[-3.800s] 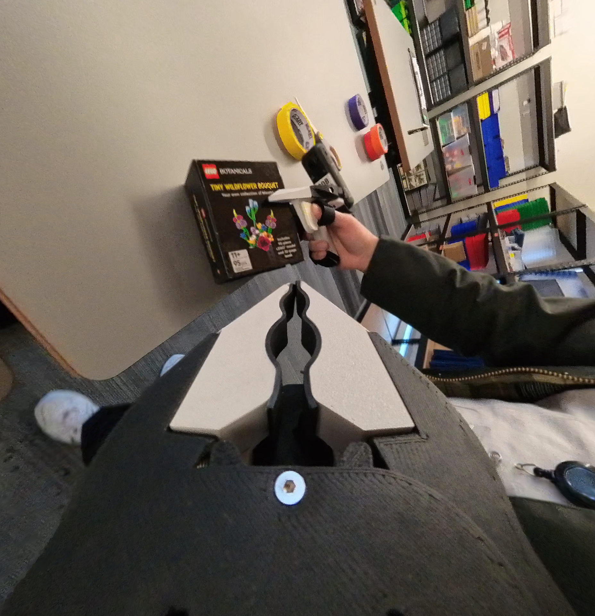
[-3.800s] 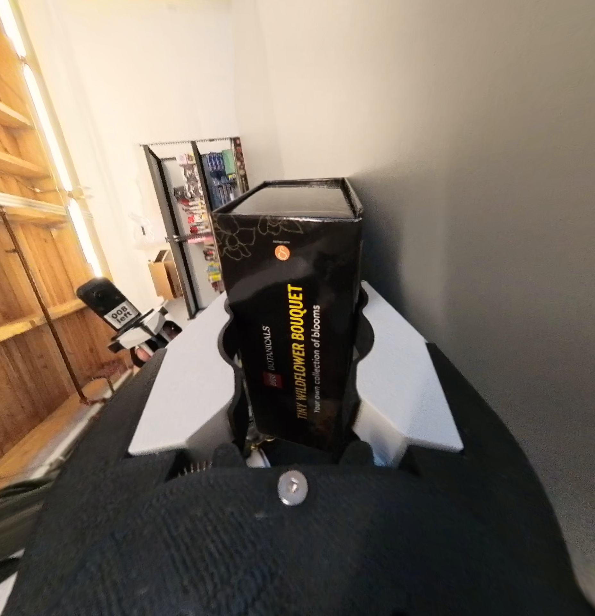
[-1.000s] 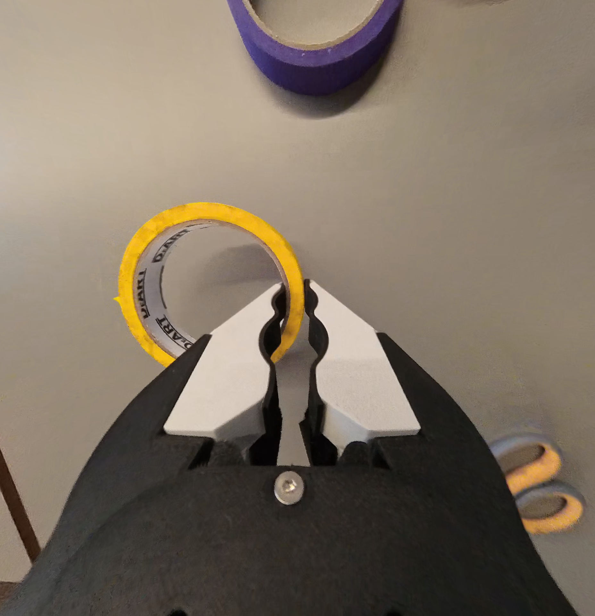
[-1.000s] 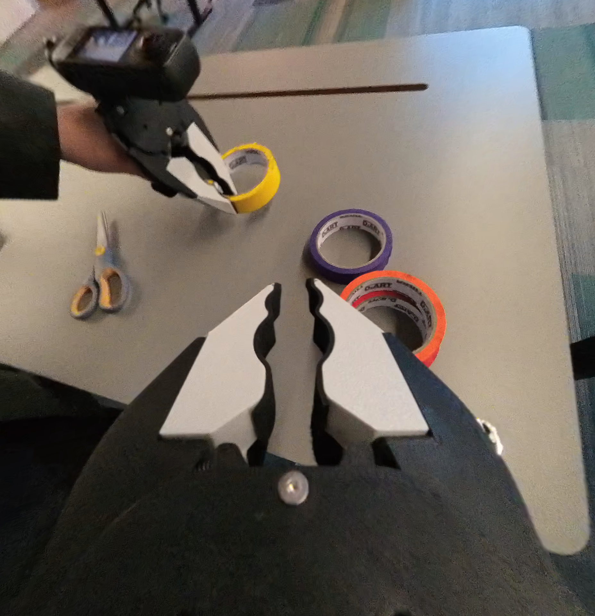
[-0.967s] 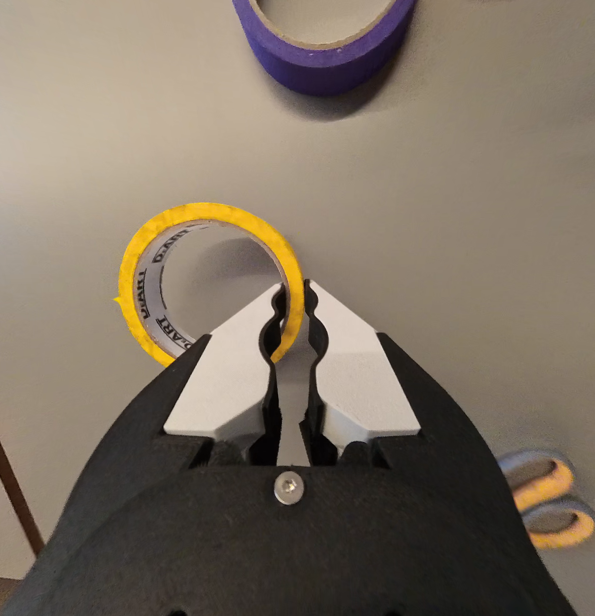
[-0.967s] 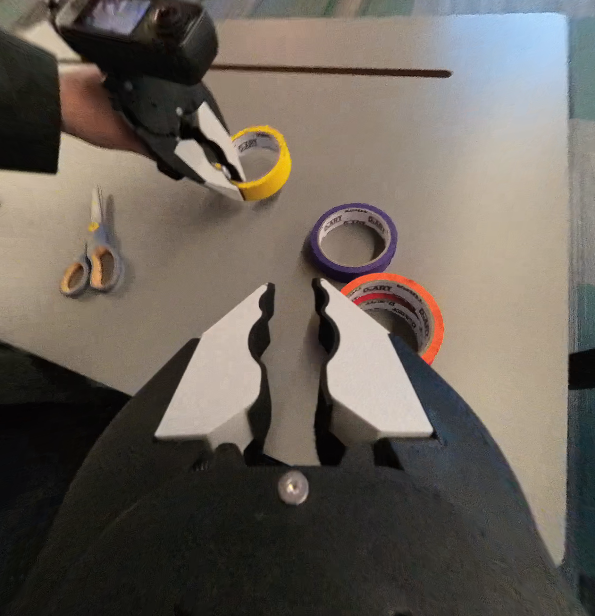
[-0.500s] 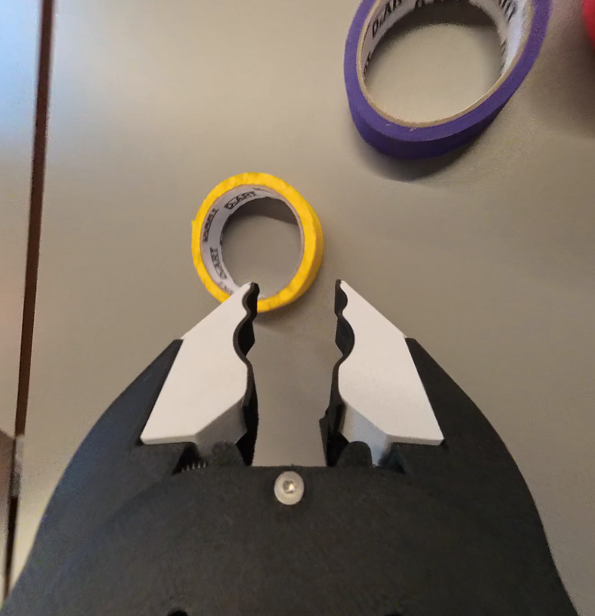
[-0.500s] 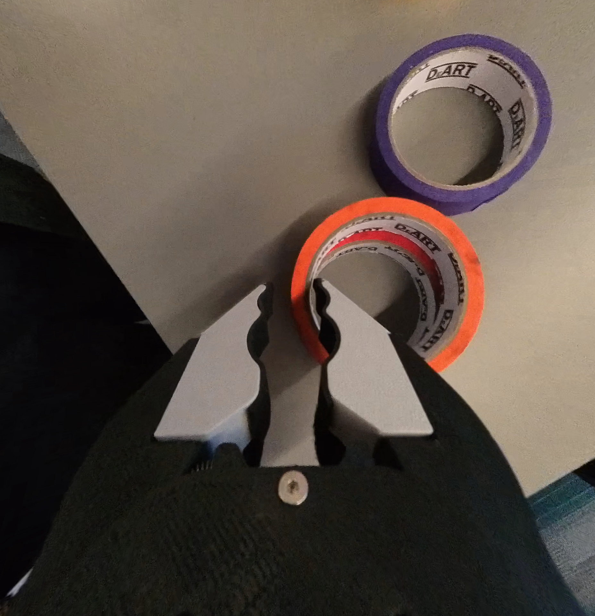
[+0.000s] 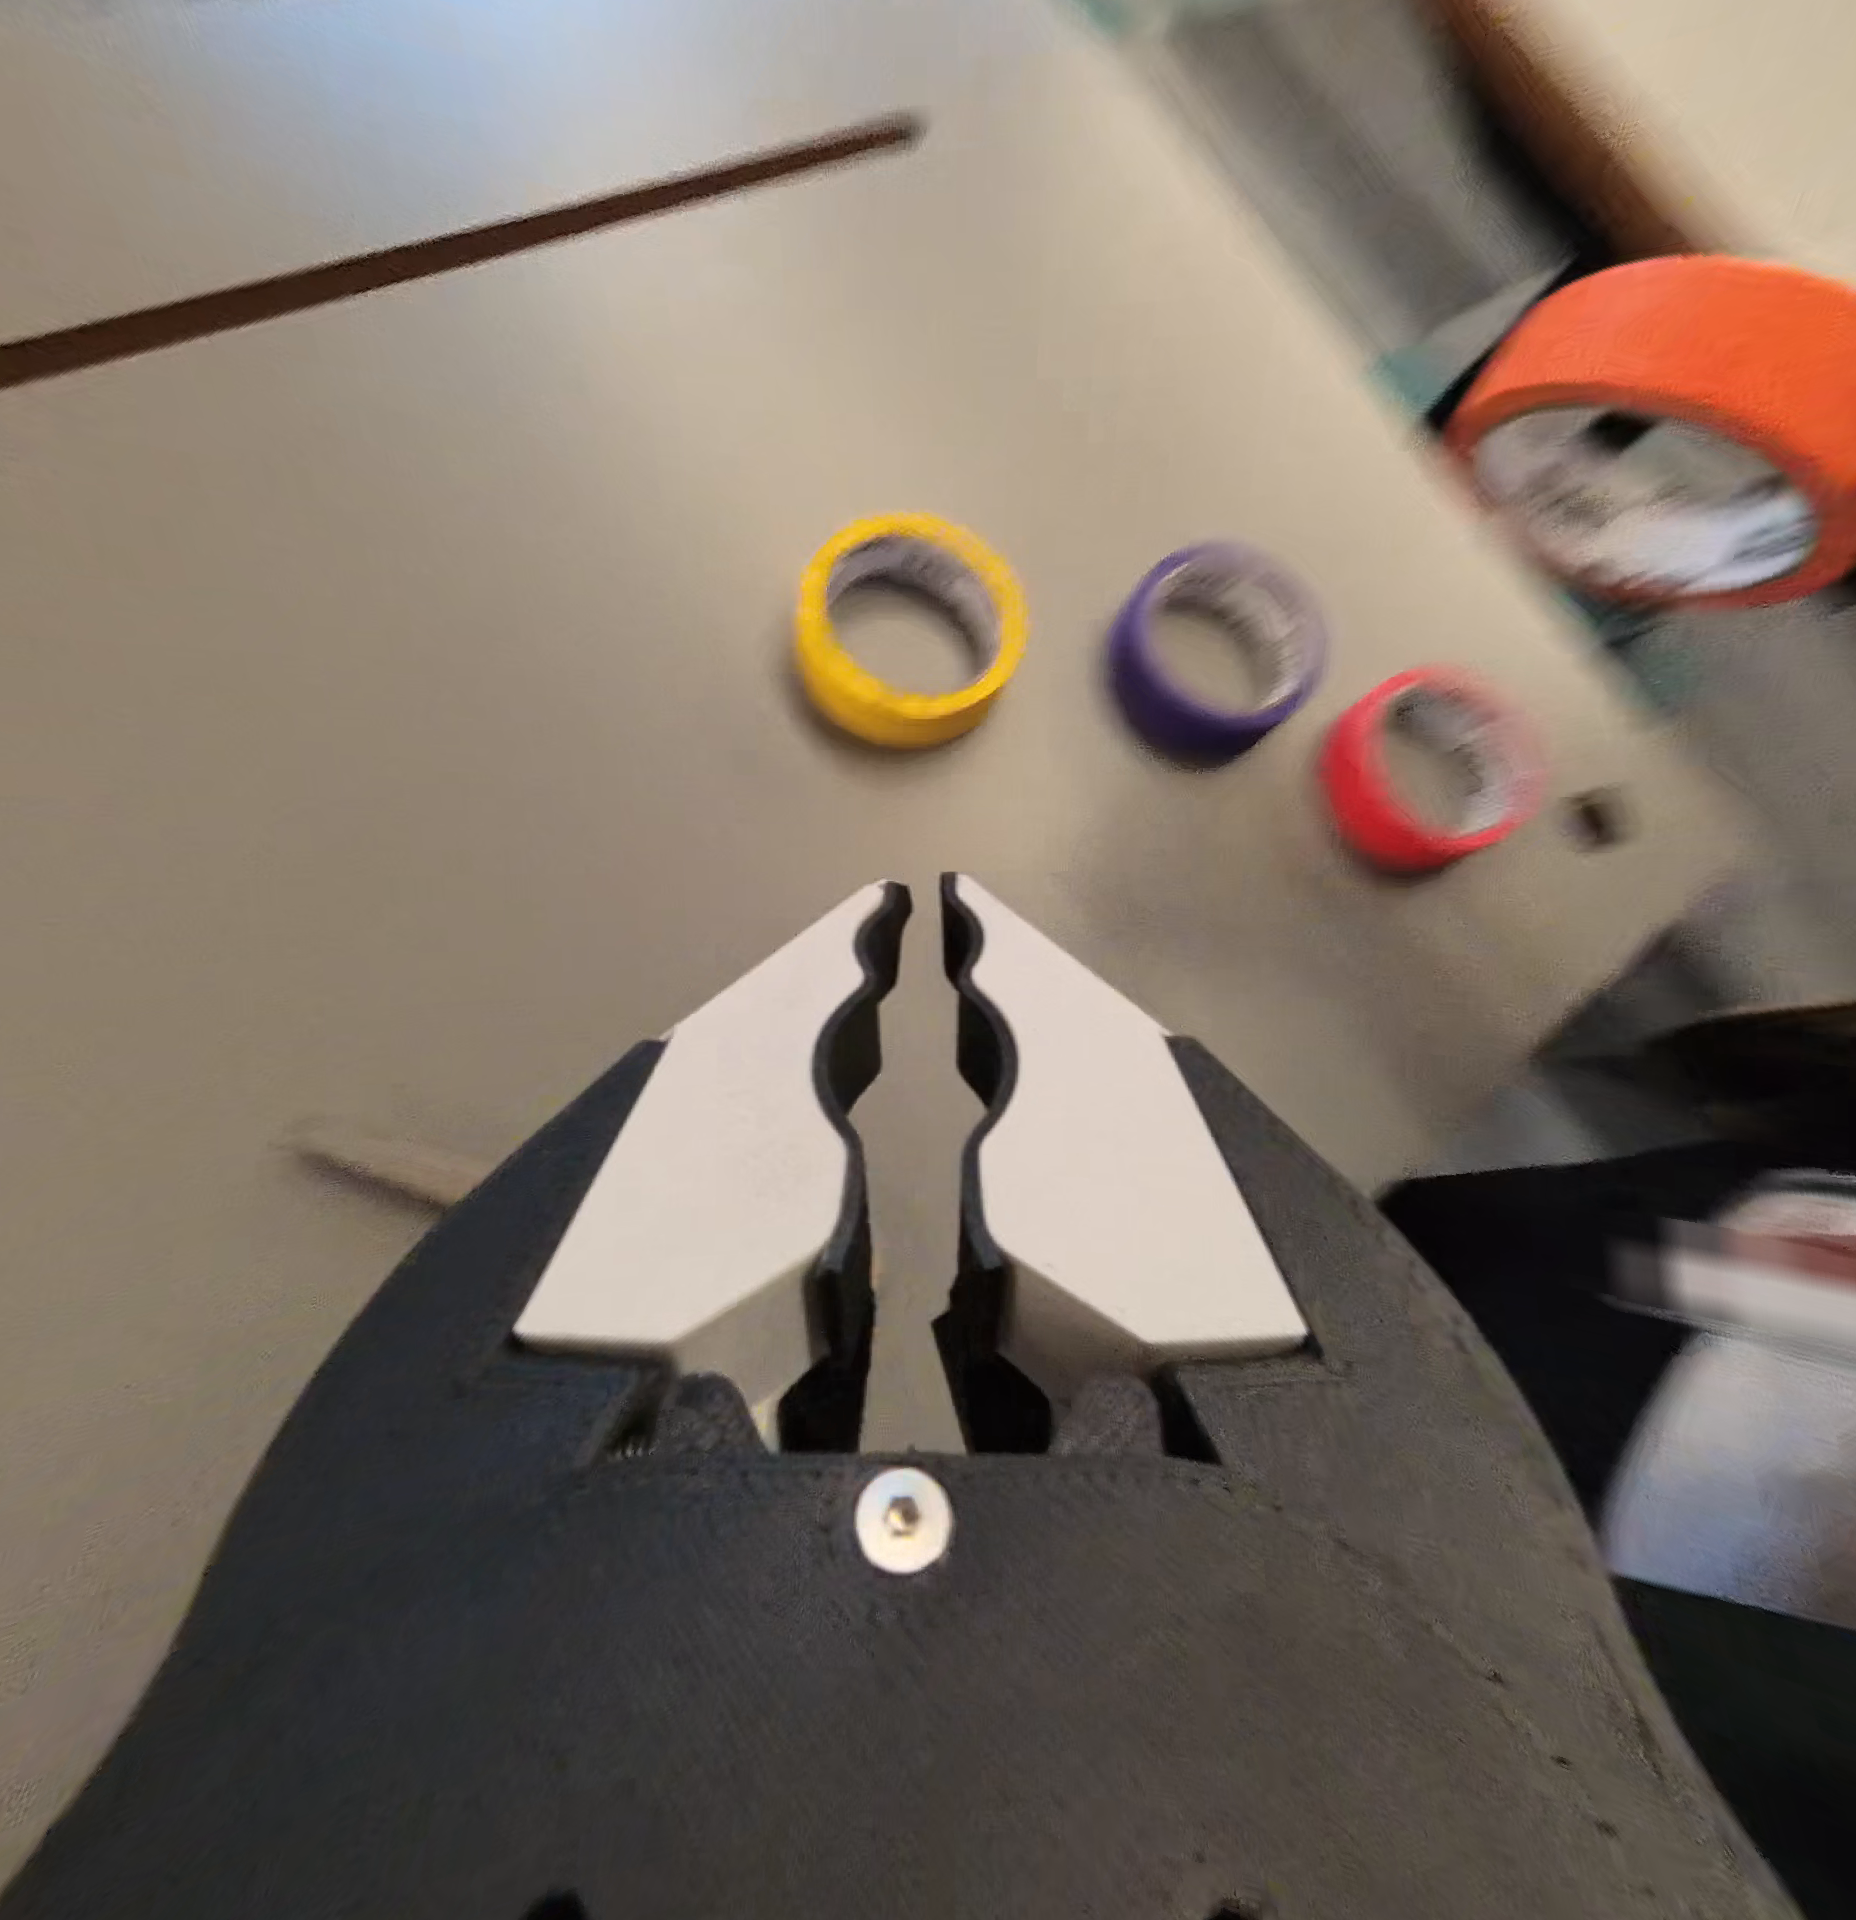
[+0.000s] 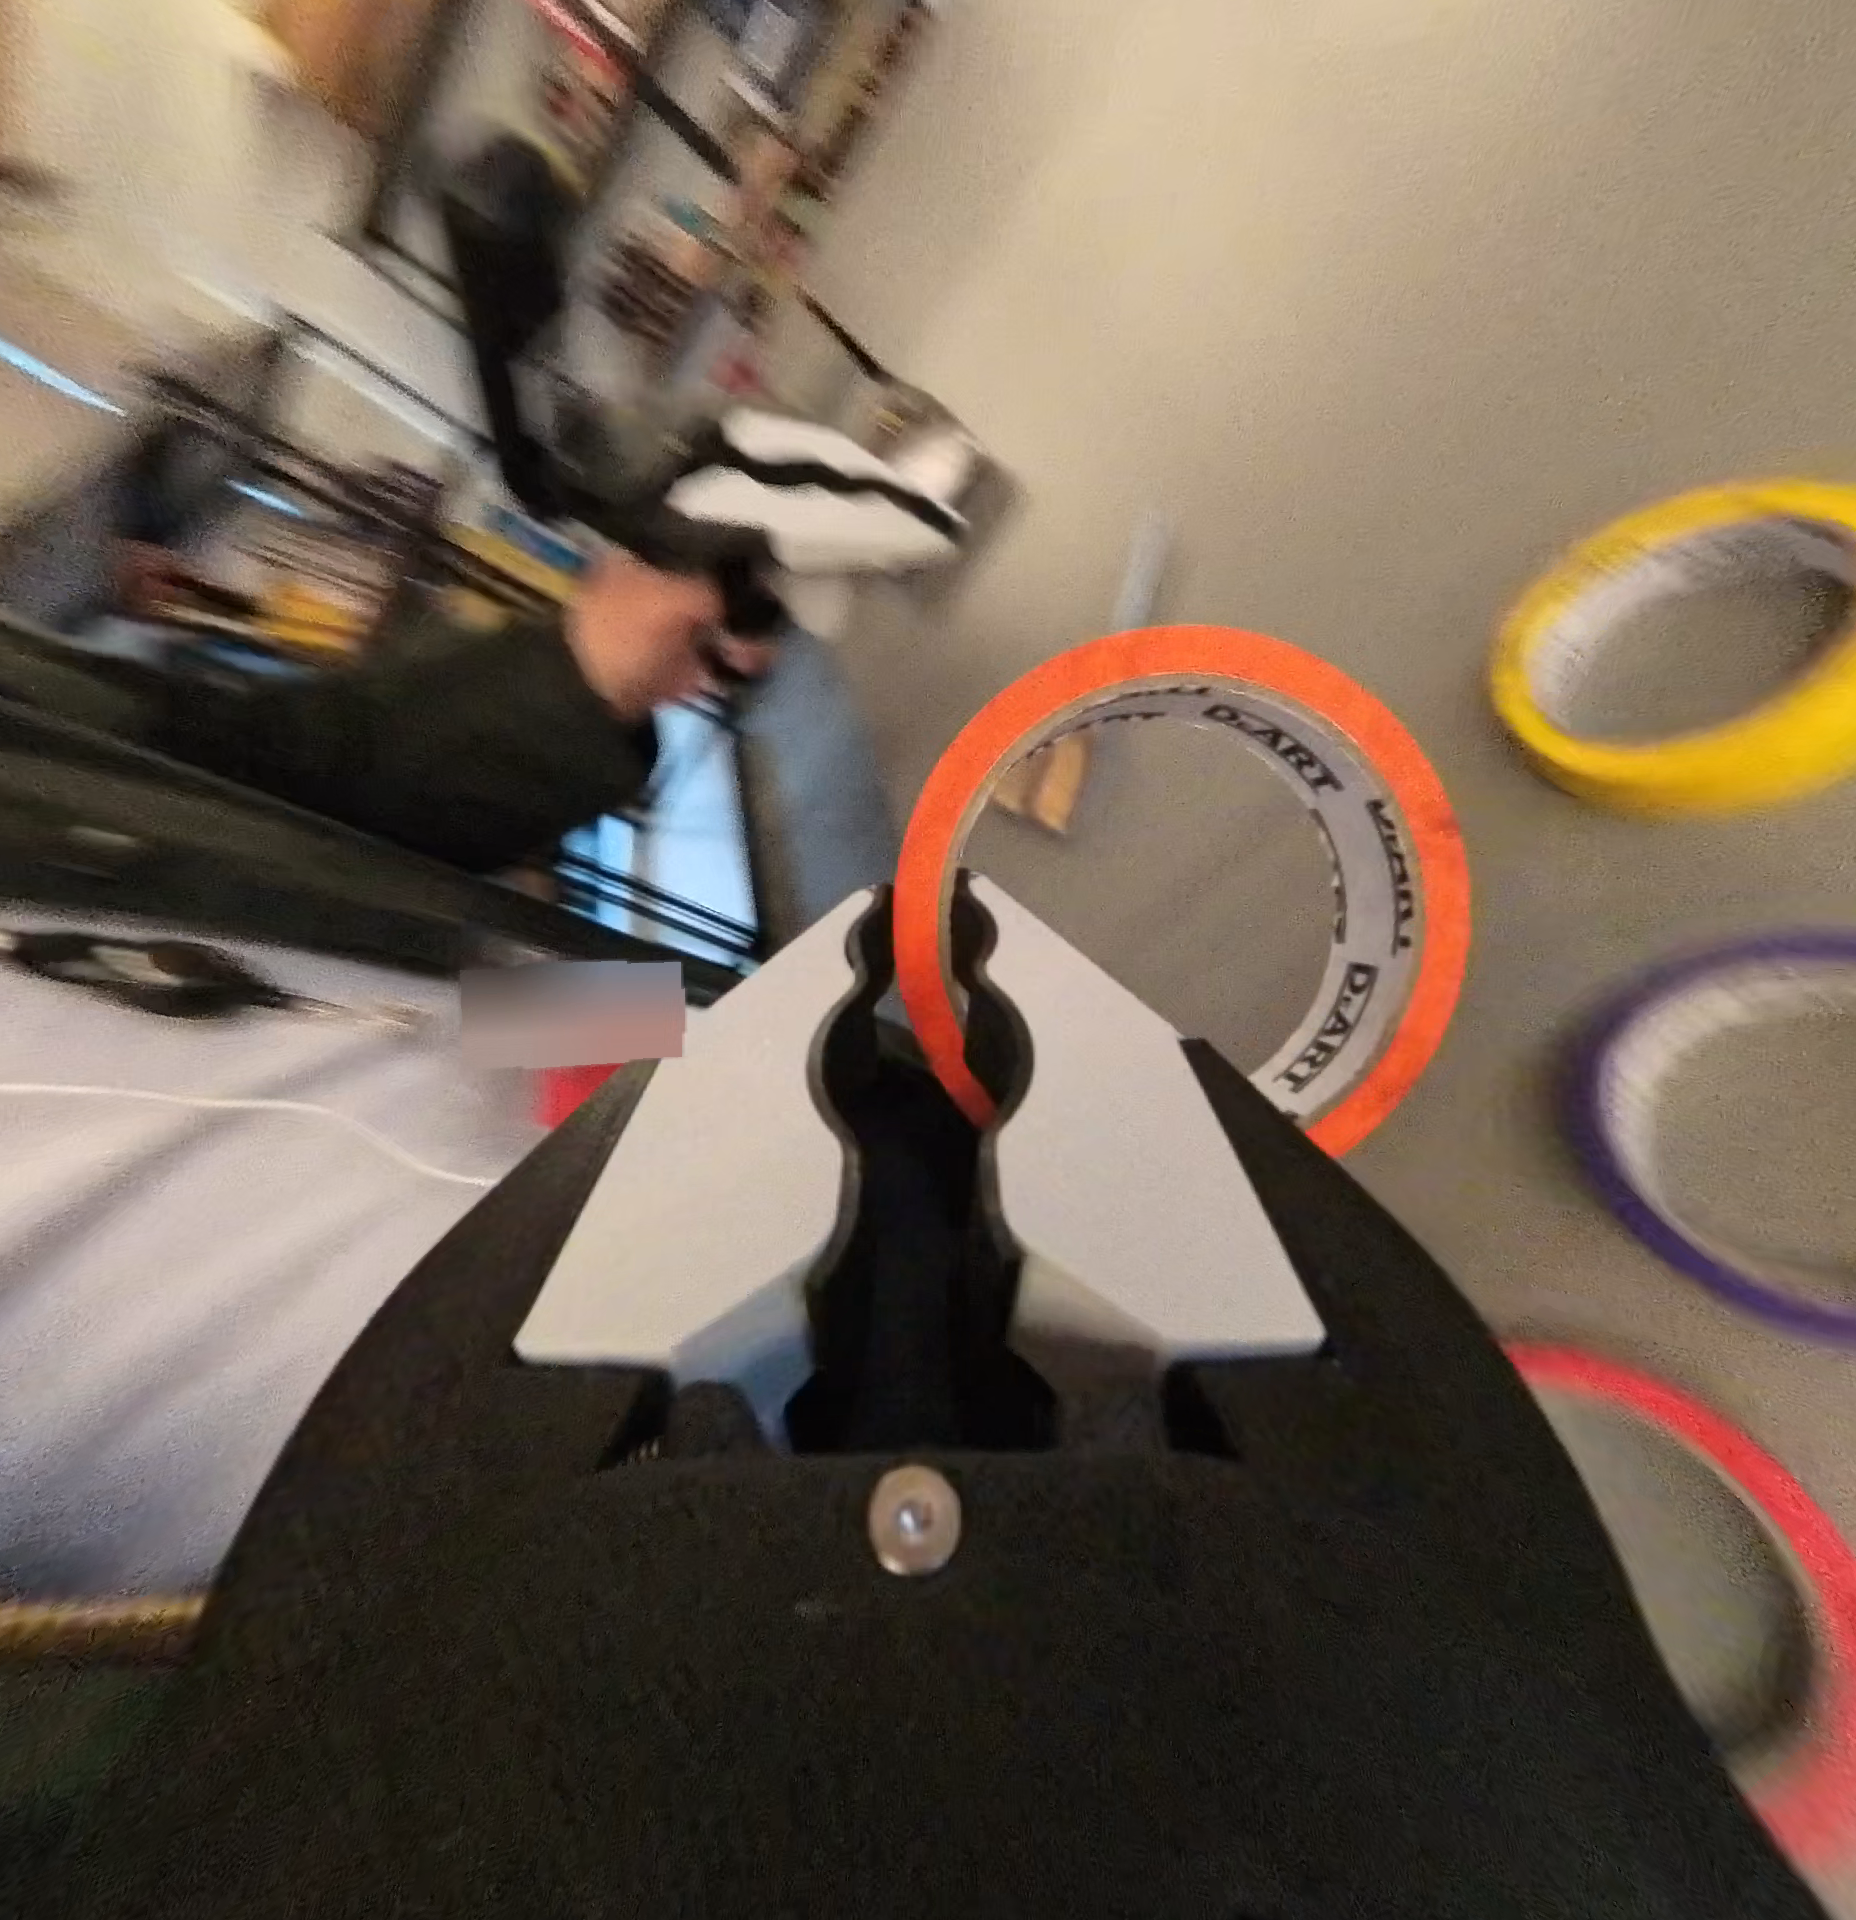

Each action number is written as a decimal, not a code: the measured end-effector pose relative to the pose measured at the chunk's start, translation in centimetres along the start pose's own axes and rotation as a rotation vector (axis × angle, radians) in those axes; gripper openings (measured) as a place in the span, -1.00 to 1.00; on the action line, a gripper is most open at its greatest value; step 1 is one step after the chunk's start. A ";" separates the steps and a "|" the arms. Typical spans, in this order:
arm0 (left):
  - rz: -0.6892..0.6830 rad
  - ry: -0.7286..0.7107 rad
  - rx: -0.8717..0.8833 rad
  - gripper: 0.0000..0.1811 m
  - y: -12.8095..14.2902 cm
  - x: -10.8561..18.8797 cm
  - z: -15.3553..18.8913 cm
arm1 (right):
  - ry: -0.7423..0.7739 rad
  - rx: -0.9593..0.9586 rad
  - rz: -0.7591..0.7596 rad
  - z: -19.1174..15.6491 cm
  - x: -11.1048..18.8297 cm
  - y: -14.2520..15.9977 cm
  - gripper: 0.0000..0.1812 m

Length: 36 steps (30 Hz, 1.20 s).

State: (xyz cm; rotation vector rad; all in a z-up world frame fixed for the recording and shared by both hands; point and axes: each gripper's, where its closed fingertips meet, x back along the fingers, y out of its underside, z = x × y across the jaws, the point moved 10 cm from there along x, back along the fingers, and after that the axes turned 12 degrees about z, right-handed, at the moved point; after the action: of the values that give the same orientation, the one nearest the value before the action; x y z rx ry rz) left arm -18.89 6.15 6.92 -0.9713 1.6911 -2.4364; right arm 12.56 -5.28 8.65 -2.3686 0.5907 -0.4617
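Tape rolls dot the grey table in my left wrist view: a yellow roll at centre, a purple roll and a red roll to its right, all lying flat. My left gripper hangs well apart from them, empty, its jaws nearly closed with a thin gap. An orange roll sits blurred at upper right.

In my right wrist view, my right gripper pinches the orange roll's wall; the ring stands on edge, its hole facing me. Yellow, purple and red rolls blur along the right edge.
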 end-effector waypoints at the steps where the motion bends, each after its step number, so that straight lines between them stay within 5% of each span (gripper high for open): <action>1: 0.057 0.062 0.061 -0.88 -1.2 1.0 0.2 | -0.154 -0.059 0.083 -1.6 -1.2 -1.8 -0.90; 4: 0.259 0.199 0.121 -0.74 -5.1 5.0 0.7 | -0.393 -0.178 0.240 -5.3 -5.9 -5.7 -0.90; 9: 0.380 0.270 -0.038 -0.60 -8.8 13.5 -0.1 | -0.559 -0.239 0.211 -11.0 -16.4 -6.8 -0.90; 15: 0.383 0.439 -0.015 -0.65 -6.6 24.7 -6.1 | -0.614 -0.245 0.207 -18.1 -29.4 -4.6 -0.90; 20: 0.522 0.362 -0.026 -0.63 -4.2 35.2 -11.9 | -0.564 -0.271 0.116 -23.8 -38.7 -2.7 -0.90; 24: 0.537 0.302 -0.098 -0.64 -2.8 41.2 -14.1 | -0.412 -0.088 0.036 -27.4 -43.4 -2.4 -0.90; 29: 0.582 0.298 0.003 -0.71 -0.9 44.2 -16.3 | -0.420 0.099 -0.012 -31.6 -47.1 -2.2 -0.90; 36: 0.685 0.291 -0.122 -0.64 -1.5 47.5 -15.8 | -0.473 -0.011 -0.104 -33.6 -48.7 -1.9 -0.90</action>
State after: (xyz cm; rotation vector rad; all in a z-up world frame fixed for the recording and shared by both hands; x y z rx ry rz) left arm -64.59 3.26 27.25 0.0059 1.8586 -2.0797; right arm -43.15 4.47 26.06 -2.4079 0.2516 0.0644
